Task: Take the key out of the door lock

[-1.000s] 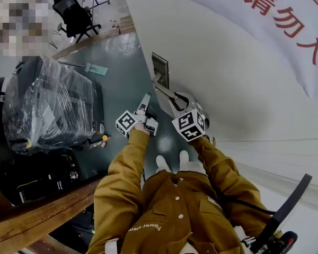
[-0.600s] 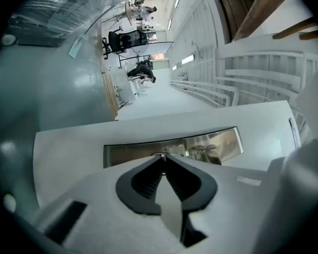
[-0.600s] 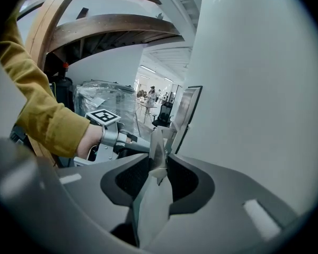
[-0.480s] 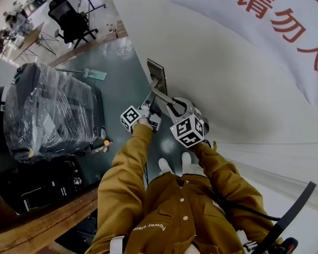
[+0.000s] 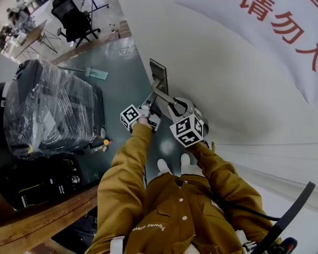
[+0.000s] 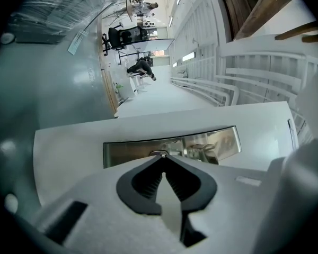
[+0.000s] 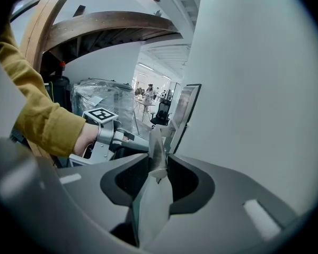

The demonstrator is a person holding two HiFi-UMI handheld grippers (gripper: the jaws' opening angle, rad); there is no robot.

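Just changed: left hand-held gripper (image 5: 150, 103) has moved in to the lock plate (image 6: 201, 144) and its jaws have just been closing. They now stand narrow, tips pinched on a small metal bit at the plate, judged to be the key (image 6: 159, 154), which sits in the lock on the door (image 5: 228, 89). Right hand-held gripper (image 7: 158, 168) hasn't shifted, jaws clamped on the lever door handle (image 7: 156, 142), steadying it.

Meaning for the task: the grasp looks made and the key is not out yet. Next is likely a straight pull away from the plate, maybe after turning it to the release position.

Hard to see:
- Key is tiny, mostly covered by the left jaw tips. Only a sliver of its head shows, the blade not at all.
- Can't tell the key's angle in the lock.
- Head view: key hidden behind both grippers, plate partly blocked.
- Right gripper view: the lock itself can't be made out behind the handle.
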